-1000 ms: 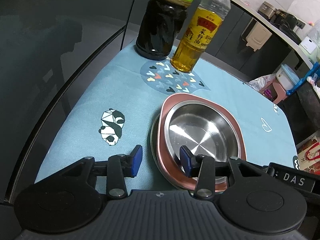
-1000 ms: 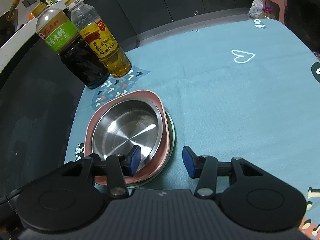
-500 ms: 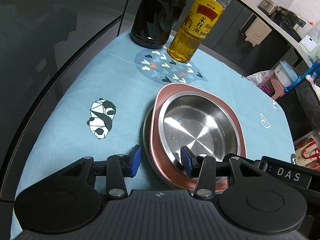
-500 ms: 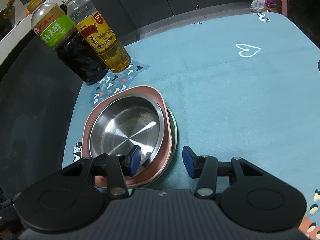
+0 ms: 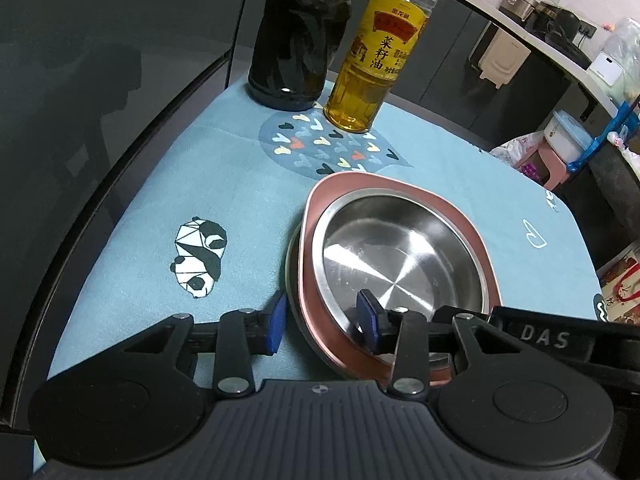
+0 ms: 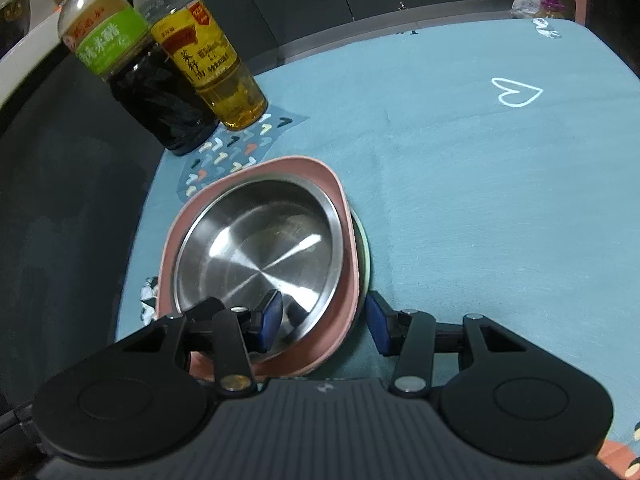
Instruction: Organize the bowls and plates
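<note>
A steel bowl [image 5: 400,256] sits in a pink plate [image 5: 460,216], which rests on a pale green plate [image 5: 292,272] on the blue cloth. My left gripper [image 5: 322,318] straddles the stack's near-left rim, one pad outside and one inside the bowl. Its jaws are closing, with a small gap still showing. From the other side, my right gripper [image 6: 322,316] straddles the rim of the same steel bowl [image 6: 260,248], pink plate [image 6: 320,172] and green plate [image 6: 362,248]. Its jaws are also closing and do not clearly press.
A dark vinegar bottle [image 5: 296,52] and a yellow oil bottle [image 5: 372,72] stand behind the stack at the cloth's far corner. The table edge curves along the left. Blue cloth [image 6: 480,200] stretches to the right of the stack.
Both pairs of jaws have narrowed a little around the stack's rim. The hands have barely shifted, and the bottles and dishes stay where they were.
</note>
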Available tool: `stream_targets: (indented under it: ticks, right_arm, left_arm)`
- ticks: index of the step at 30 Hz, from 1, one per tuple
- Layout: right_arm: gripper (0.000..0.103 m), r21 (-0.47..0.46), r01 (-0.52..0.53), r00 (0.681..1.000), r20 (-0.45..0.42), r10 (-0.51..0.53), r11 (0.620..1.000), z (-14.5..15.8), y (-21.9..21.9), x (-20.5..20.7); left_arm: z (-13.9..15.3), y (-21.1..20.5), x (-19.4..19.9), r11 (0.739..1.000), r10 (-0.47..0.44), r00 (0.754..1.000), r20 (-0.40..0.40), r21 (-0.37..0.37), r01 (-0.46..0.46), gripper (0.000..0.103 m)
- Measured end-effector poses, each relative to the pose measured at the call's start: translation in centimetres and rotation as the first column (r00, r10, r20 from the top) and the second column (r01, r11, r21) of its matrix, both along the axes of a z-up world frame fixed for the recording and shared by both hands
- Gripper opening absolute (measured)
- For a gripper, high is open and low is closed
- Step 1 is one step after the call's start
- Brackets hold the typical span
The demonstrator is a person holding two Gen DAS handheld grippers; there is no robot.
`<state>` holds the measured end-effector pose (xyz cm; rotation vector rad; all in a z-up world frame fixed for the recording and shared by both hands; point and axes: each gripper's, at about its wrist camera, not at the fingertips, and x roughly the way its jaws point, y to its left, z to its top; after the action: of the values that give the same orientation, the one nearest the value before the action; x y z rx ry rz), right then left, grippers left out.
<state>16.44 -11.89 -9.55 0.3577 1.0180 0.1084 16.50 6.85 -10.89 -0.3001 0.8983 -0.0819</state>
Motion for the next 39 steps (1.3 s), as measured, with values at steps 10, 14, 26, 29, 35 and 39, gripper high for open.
stream_targets:
  ticks: [10, 14, 26, 29, 35, 39]
  right_arm:
    - [0.037, 0.0, 0.007, 0.997, 0.074, -0.007, 1.0, 2.5, -0.4, -1.8]
    - [0.037, 0.013, 0.017, 0.994, 0.109, -0.018, 1.0, 4.4, -0.8, -4.0]
    - [0.038, 0.005, 0.045, 0.987, 0.157, -0.045, 0.999, 7.3, -2.3, -12.1]
    - [0.038, 0.009, 0.051, 0.988, 0.148, -0.052, 0.999, 7.1, -2.5, -13.8]
    - [0.038, 0.006, 0.057, 0.987, 0.153, -0.057, 0.998, 6.9, -2.3, -16.2]
    - [0.038, 0.005, 0.07, 0.986, 0.153, -0.07, 0.998, 6.7, -2.4, -17.3]
  left_arm:
    - [3.7, -0.2, -2.5, 1.0, 0.002, 0.997, 0.074, -0.003, -0.002, 0.036]
    - [5.6, -0.5, -4.8, 1.0, -0.011, 0.994, 0.108, -0.004, 0.011, 0.036]
    - [7.0, -2.1, -12.0, 0.997, -0.08, 0.992, 0.102, 0.022, 0.078, 0.036]
    - [6.7, -2.4, -13.3, 0.996, -0.091, 0.993, 0.081, 0.027, 0.089, 0.036]
    - [6.4, -2.9, -15.8, 0.992, -0.127, 0.989, 0.078, 0.038, 0.124, 0.035]
    - [6.5, -3.1, -16.9, 0.988, -0.146, 0.983, 0.107, 0.054, 0.141, 0.035]
